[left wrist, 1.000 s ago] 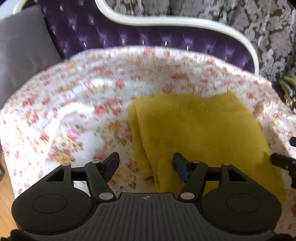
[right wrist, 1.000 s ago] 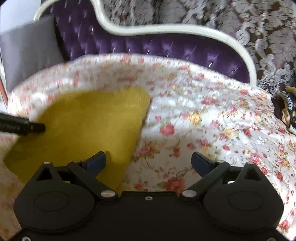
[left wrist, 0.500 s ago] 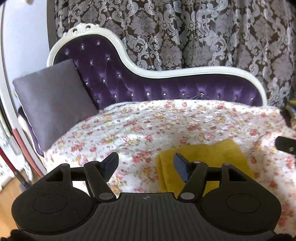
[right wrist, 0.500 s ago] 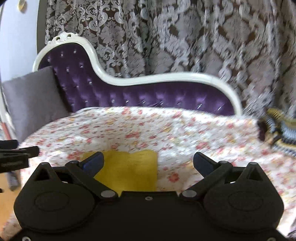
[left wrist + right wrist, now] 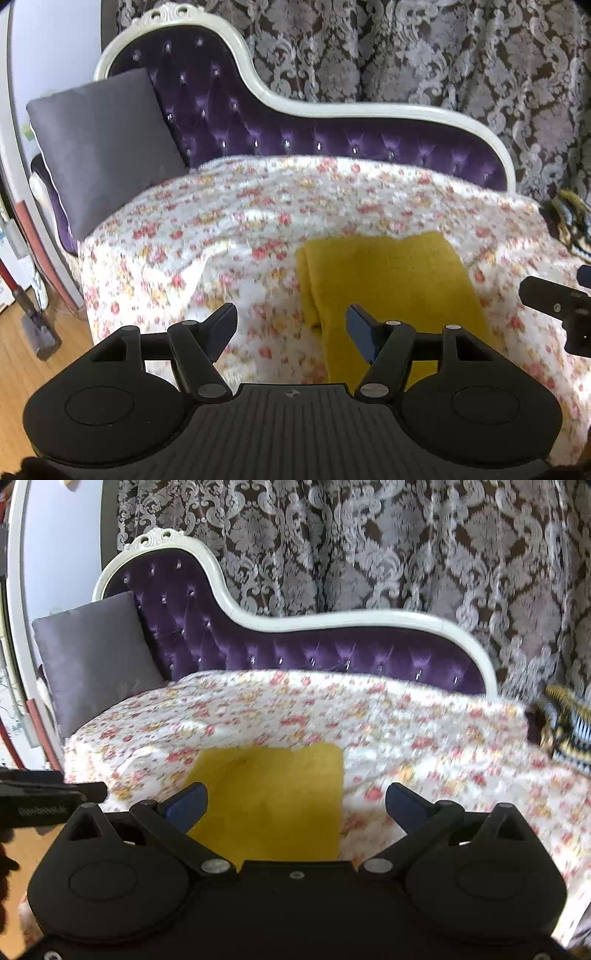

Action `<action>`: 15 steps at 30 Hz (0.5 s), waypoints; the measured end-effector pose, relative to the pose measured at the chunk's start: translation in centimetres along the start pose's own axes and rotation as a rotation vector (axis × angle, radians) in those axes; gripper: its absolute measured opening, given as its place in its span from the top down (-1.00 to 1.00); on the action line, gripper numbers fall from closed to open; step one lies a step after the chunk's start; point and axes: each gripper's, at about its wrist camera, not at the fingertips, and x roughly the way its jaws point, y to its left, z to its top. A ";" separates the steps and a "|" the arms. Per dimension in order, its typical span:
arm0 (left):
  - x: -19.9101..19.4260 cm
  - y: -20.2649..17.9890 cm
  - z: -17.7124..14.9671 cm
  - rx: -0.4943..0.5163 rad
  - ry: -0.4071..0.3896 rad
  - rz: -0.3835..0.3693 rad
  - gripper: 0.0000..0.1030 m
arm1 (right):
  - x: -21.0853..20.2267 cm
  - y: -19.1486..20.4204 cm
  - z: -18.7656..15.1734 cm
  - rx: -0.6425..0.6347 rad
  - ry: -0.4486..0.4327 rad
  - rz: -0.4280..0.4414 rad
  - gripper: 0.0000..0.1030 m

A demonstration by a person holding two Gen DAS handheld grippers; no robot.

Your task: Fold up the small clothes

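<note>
I have both tongs lifted clear of the floral sheet [image 5: 229,221] on the purple chaise [image 5: 295,129]. My left tongs [image 5: 291,328] gape apart with nothing between them; the folded yellow garment [image 5: 388,280] lies flat just ahead and to their right. My right tongs [image 5: 295,805] stand wide and empty too, the garment [image 5: 273,794] lying beyond their left finger. A striped cloth [image 5: 569,734] sits far right.

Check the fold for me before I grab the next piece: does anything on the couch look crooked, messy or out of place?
Nothing stands out. The yellow garment lies folded into a neat rectangle, flat on the floral cover, with both grippers open and clear of it. One folded layer peeks out along its left edge, which is minor.
</note>
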 end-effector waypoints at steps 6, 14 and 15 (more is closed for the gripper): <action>-0.1 -0.4 -1.8 -0.010 0.059 -0.015 -0.24 | -0.6 -0.2 -1.6 0.047 0.052 0.009 -0.98; 0.2 -0.8 -3.6 -0.032 0.128 -0.031 -0.24 | -1.9 -0.2 -3.2 0.086 0.059 0.010 -0.98; 0.3 -1.0 -3.9 -0.030 0.136 -0.035 -0.24 | -2.0 -0.2 -3.3 0.089 0.060 0.009 -0.98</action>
